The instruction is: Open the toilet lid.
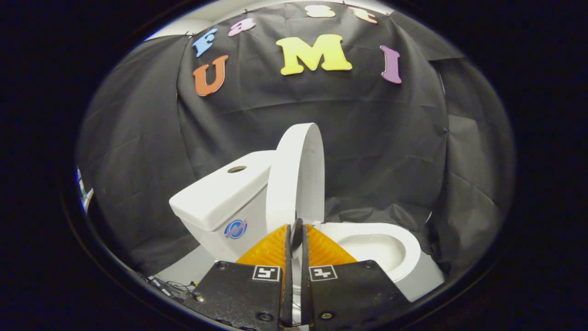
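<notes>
Gripper view: we see the toilet lid (pixel 296 174) raised, standing near upright and edge-on to us, leaning back toward the tank (pixel 220 193). The lid's lower edge sits right at the tips of the gripper (pixel 296 232), in line with the narrow gap between the two fingers. The fingers are drawn almost together, with only a thin slit left between them; whether both press on the lid's rim we cannot tell, since the contact point is hidden by the fingers themselves. We note the bowl (pixel 409 257) lies open just beyond the fingers and to one side, its rim exposed. The tank stands on the other side of the lid, with a round hole in its top and a small round sticker on its front face. Black cloth hangs behind the toilet. Some thin cables (pixel 177 287) lie on the floor beside the tank's base
</notes>
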A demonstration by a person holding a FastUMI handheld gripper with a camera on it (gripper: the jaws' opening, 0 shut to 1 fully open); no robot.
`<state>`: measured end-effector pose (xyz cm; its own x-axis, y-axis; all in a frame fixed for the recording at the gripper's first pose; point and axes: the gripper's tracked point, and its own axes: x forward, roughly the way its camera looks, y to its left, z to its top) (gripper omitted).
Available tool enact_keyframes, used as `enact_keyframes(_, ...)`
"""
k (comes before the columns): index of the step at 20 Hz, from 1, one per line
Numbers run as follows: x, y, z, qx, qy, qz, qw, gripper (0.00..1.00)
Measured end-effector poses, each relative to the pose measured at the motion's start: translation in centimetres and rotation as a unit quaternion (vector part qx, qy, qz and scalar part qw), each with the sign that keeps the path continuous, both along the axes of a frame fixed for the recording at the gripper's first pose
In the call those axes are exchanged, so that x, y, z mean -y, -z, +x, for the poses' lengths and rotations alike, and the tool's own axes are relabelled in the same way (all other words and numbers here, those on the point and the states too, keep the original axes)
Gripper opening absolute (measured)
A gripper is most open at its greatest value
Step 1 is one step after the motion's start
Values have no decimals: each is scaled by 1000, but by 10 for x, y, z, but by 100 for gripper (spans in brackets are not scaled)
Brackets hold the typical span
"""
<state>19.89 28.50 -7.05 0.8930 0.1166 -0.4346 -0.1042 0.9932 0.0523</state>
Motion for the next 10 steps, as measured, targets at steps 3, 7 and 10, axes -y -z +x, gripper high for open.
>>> enact_keyframes(3,-8,0,0,-2,-5,2,1000,10)
enact_keyframes(7,-19,0,0,1,-13,-6,1000,10)
enact_keyframes(10,-27,1,1,1,-19,-10,1000,10)
